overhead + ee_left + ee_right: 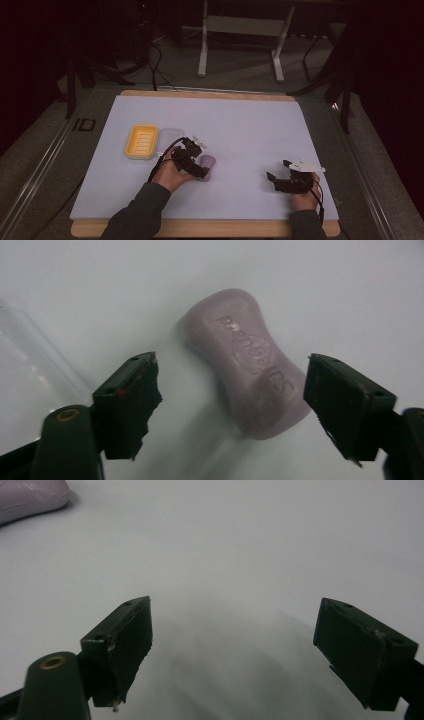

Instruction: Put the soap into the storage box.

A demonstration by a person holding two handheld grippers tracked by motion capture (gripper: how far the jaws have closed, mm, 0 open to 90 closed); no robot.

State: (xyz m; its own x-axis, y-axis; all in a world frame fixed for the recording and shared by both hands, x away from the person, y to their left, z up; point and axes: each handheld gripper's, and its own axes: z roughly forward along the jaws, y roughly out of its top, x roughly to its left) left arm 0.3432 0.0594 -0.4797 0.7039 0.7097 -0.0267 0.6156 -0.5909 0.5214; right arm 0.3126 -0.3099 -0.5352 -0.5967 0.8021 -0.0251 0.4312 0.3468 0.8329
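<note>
The pinkish soap bar [248, 370] lies flat on the white table [250, 125], a bit right of the yellow soap dish [141, 141], and it sits between the wide-open jaws of the left gripper [232, 405], nothing touching yet. I'd guess a pickup is coming, so square the jaws across the narrow waist before squeezing; soap is slippery. The right gripper [245, 650] hangs open and empty well off to the side.

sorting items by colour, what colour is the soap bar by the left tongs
Pale purple, a dusty lilac. The soap bar shows best in the left gripper view.
</note>
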